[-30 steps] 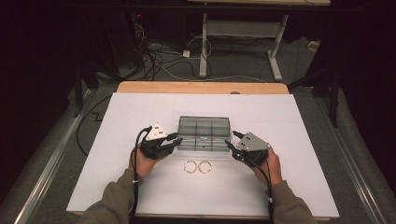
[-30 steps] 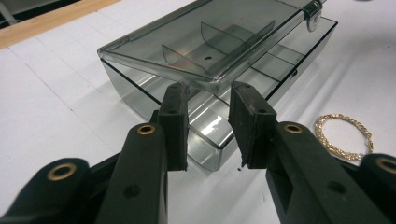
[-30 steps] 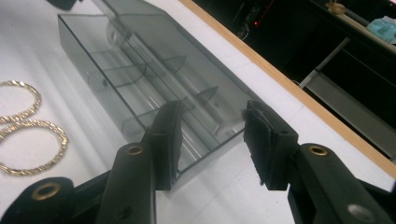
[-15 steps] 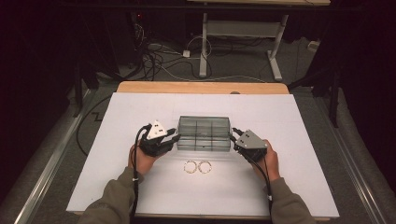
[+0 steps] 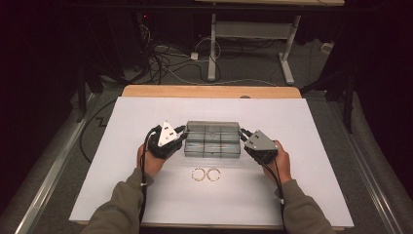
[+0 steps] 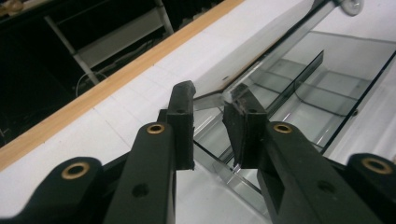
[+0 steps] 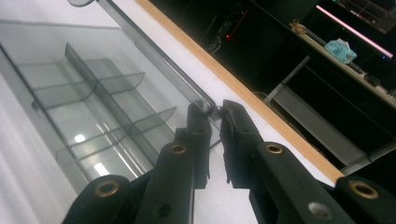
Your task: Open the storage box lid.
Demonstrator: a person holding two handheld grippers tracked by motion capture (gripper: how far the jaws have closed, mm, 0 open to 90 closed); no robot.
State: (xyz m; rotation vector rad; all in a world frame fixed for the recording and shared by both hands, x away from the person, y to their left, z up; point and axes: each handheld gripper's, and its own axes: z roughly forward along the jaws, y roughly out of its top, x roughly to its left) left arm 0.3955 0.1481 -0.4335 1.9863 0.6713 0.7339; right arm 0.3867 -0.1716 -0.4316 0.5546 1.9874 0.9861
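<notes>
A clear plastic compartment box (image 5: pixel 213 144) lies mid-table with dividers inside. My left gripper (image 5: pixel 184 132) is at its far left corner and my right gripper (image 5: pixel 242 134) at its far right corner. In the left gripper view the lid (image 6: pixel 261 51) slants up off the box, and its corner sits between my left gripper's (image 6: pixel 210 93) jaws. They have just been closing, and a gap still shows. In the right gripper view my right gripper (image 7: pixel 214 109) has just closed and pinches the lid's (image 7: pixel 154 56) corner.
Two small rings (image 5: pixel 198 174) (image 5: pixel 214 174) lie side by side on the white tabletop (image 5: pixel 122 195) just in front of the box. A wooden strip (image 5: pixel 209 91) runs along the table's far edge. Cables and a desk frame stand on the floor beyond.
Both grippers have drawn in against the box's far corners. The right jaws have narrowed onto the lid's corner, and the left jaws have narrowed around the other corner.
</notes>
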